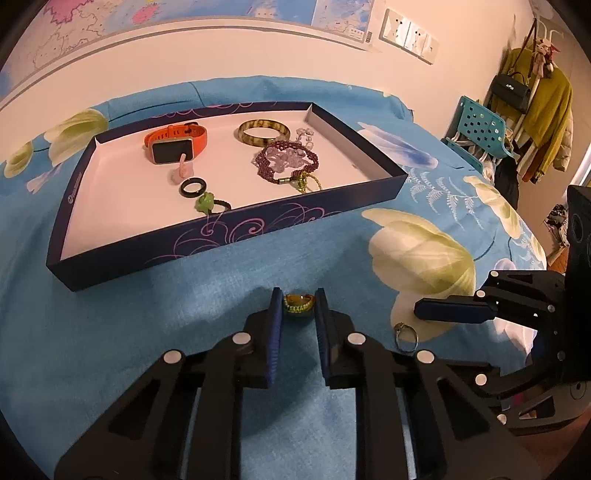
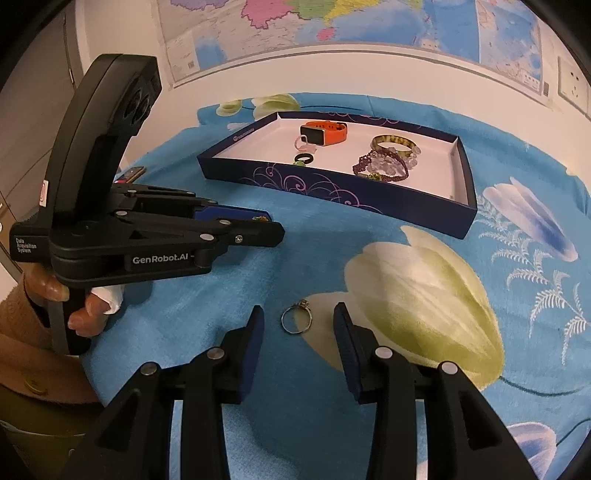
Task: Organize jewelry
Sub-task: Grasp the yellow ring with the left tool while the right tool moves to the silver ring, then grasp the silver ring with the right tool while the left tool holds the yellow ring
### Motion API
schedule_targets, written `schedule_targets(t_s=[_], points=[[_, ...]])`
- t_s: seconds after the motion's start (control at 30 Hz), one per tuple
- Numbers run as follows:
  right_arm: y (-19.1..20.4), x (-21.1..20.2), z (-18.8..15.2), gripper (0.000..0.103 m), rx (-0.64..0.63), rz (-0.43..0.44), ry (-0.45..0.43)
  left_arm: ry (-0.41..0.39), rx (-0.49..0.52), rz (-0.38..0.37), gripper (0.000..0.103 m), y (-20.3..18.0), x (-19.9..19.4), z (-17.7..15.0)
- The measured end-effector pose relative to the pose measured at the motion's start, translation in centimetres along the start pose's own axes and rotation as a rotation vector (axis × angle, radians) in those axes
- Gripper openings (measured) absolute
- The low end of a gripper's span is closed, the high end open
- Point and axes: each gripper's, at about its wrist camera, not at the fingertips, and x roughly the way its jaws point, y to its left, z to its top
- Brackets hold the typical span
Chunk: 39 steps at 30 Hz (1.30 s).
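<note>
Blue plush bedding (image 1: 155, 332) printed with pale flowers covers the surface in the left wrist view, and behind it rise a cream wall, a map (image 1: 207, 11) and a bank of wall sockets (image 1: 408, 35); to the right stand a teal perforated chair (image 1: 480, 129) and a rack of hanging clothes (image 1: 543, 99). A shallow dark-blue tray (image 1: 236, 229) sits on the bedding, holding an orange watch (image 1: 173, 146), an amber bangle (image 1: 264, 131), a purple beaded bracelet (image 1: 286, 160), a black ring (image 1: 192, 187) and a green bead ring (image 1: 207, 203). The left claw (image 1: 298, 306) has its blue pads drawn in on a small green-and-yellow beaded ring (image 1: 298, 303), pinching it against the bedding. A silver ring (image 1: 405, 335) lies just beside it, near the right claw's finger. From the right wrist view, the same tray (image 2: 332, 192) lies farther back under the map (image 2: 332, 26). The right claw (image 2: 299, 328) stands spread, its pads on either side of the silver ring (image 2: 296, 320) without touching it. The left claw (image 2: 264, 223) shows side-on, gripped by a hand (image 2: 88, 306) in a tan sleeve.
</note>
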Motion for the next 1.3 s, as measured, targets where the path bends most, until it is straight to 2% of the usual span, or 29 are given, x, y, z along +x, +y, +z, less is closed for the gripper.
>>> schedule_targets(t_s=[0.43,0.63,0.8,1.3], points=[[0.8,0.3,-0.2,0.036,-0.047,-0.056,-0.008,-0.022,-0.023,0.004,0.017,0.4,-1.2,-0.8],[1.3,0.4,-0.2,0.027,-0.068,-0.064,-0.007,-0.034,-0.052,0.003,0.017,1.1,-2.0,-1.3],[1.4,0.5,-0.1,0.016,-0.062,-0.057,-0.006,-0.042,-0.063,0.003,0.017,1.5,-2.6,-1.7],[0.8,0.9,0.6,0.016,0.004,-0.024,-0.004,-0.079,-0.076,-0.007,0.017,2.5,-3.8,-2.0]])
